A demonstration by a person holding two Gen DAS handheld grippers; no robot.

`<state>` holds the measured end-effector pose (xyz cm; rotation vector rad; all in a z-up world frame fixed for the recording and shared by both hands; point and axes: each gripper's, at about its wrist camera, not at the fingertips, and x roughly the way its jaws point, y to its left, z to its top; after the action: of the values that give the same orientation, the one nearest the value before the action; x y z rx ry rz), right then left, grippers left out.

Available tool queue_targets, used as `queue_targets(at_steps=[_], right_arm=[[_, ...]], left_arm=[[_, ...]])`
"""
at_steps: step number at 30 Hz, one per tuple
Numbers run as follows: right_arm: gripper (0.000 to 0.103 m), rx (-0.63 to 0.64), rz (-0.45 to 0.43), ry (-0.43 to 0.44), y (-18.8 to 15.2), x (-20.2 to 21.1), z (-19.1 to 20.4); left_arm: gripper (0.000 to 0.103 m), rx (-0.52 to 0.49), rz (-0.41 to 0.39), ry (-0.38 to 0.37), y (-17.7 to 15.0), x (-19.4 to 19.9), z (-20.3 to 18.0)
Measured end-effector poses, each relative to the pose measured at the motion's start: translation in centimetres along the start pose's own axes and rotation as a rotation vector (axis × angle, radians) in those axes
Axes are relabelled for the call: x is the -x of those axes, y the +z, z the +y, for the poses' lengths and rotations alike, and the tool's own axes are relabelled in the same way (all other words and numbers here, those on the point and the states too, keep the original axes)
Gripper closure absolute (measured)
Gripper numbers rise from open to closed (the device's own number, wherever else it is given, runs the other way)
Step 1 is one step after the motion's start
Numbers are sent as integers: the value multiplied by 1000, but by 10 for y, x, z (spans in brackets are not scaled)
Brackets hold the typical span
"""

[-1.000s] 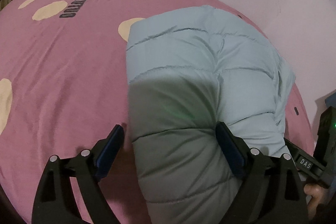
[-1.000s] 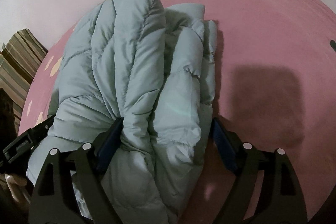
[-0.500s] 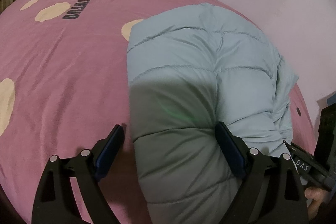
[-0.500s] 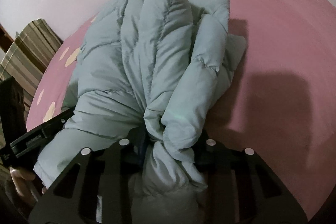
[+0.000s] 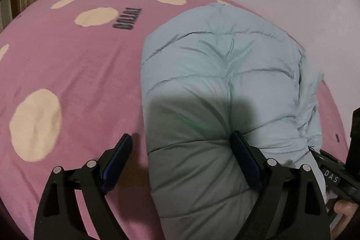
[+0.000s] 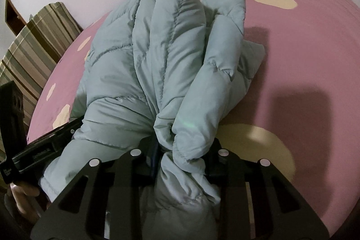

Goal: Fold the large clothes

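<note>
Right tongs [image 6: 180, 156] pinching bunched edge of pale blue quilted puffer jacket [image 6: 157, 64]. Left tongs [image 5: 182, 156] spread wide, straddling jacket's near-left corner, right finger pressing padding, nothing gripped. Jacket bundle's long axis runs away from both tongs, across pink spotted bed sheet [image 5: 67, 73]. Left tongs likely must close before next fold.
</note>
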<state>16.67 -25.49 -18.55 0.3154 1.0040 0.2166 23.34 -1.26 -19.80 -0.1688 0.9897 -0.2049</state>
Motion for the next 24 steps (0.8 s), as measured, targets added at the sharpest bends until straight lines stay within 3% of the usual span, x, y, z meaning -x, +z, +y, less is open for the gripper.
queue_targets(at_steps=[4, 13, 18, 24], right_arm=[[75, 19, 8, 5, 5, -9, 9], [73, 18, 4, 7, 8, -11, 6], [63, -30, -19, -4, 4, 3, -9], [51, -25, -53, -85, 1, 15, -9]], left_arm=[[15, -1, -9, 27, 5, 1, 12], [15, 24, 6, 11, 13, -4, 24], [15, 23, 5, 19, 16, -3, 23], [15, -7, -3, 60, 14, 4, 16]])
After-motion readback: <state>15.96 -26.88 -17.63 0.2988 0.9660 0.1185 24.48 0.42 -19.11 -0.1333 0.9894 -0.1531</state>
